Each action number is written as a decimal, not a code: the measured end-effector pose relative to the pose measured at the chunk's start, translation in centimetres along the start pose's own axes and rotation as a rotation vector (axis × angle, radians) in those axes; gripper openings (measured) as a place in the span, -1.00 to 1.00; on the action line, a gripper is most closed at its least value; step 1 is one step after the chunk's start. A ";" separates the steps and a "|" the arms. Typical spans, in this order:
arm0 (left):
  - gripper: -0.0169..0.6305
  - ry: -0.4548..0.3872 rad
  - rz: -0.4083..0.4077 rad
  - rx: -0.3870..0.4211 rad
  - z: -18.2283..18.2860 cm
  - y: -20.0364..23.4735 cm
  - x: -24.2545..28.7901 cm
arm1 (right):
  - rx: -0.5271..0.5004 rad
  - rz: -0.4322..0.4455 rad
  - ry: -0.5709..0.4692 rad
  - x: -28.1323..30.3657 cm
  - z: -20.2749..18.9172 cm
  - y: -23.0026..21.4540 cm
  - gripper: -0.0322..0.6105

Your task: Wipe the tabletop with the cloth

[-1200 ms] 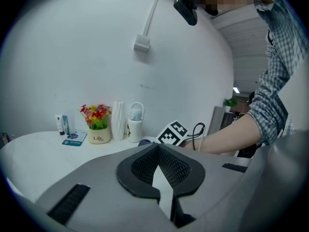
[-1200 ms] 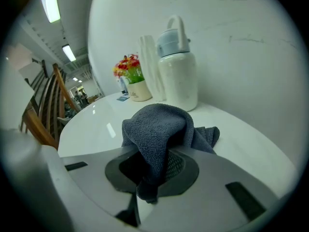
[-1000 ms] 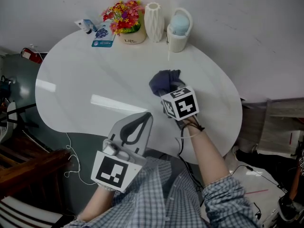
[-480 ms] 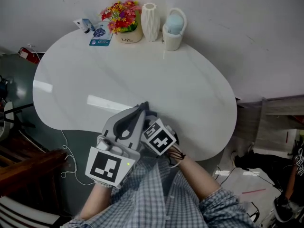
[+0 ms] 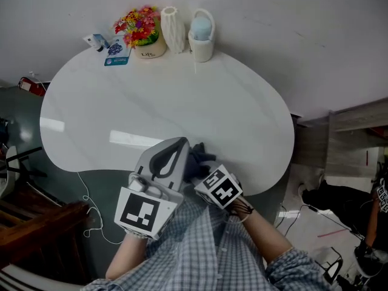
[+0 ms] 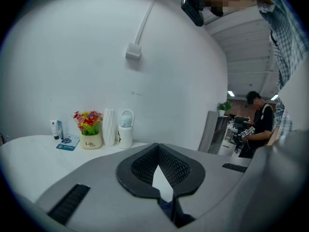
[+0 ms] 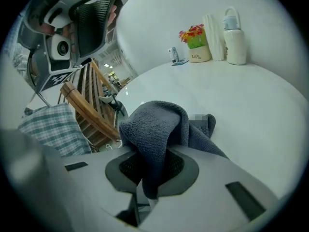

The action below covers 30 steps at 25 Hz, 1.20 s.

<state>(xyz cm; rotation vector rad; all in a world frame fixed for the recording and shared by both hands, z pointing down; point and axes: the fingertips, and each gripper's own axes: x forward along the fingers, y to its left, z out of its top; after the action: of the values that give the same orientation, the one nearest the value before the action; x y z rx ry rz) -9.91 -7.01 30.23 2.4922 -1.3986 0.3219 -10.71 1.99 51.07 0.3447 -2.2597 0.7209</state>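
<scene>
- Pulling the grey terry cloth [image 5: 197, 156] back to the white tabletop's [image 5: 151, 96] near edge, we are ending a stroke.
- Our right gripper [image 5: 195, 163] is clamping it; left gripper [image 5: 180, 143] closed, empty.

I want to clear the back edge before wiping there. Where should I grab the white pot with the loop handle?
Grip the top of the arched handle, coming straight down from above. The pot stands upright, its handle rises clear over it, and the ribbed vase crowds one side.

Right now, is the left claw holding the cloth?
No, the cloth is clamped in the right claw, while the left claw is shut on nothing.
</scene>
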 end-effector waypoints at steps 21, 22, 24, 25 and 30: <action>-0.94 -0.030 -0.087 0.060 2.0 -5.5 3.4 | 0.419 -0.367 -0.333 -17.0 -9.0 -8.1 -0.79; -0.94 -0.031 -0.088 0.063 2.2 -5.6 3.5 | 0.398 -0.393 -0.355 -17.8 -8.2 -8.4 -0.79; -0.94 -0.036 -0.090 0.071 2.5 -5.9 3.7 | 0.348 -0.453 -0.394 -19.4 -6.6 -9.1 -0.79; -0.94 -0.041 -0.090 0.074 2.7 -6.0 3.8 | 0.323 -0.483 -0.417 -20.2 -5.6 -9.5 -0.79; -0.94 -0.064 -0.079 0.077 3.8 -6.0 3.8 | 0.214 -0.570 -0.550 -24.1 -0.3 -9.8 -0.79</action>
<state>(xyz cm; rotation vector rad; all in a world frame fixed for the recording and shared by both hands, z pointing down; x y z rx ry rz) -2.57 -8.31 27.19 2.6342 -1.3312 0.2871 10.61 -5.01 37.85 1.3668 -2.3858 0.6039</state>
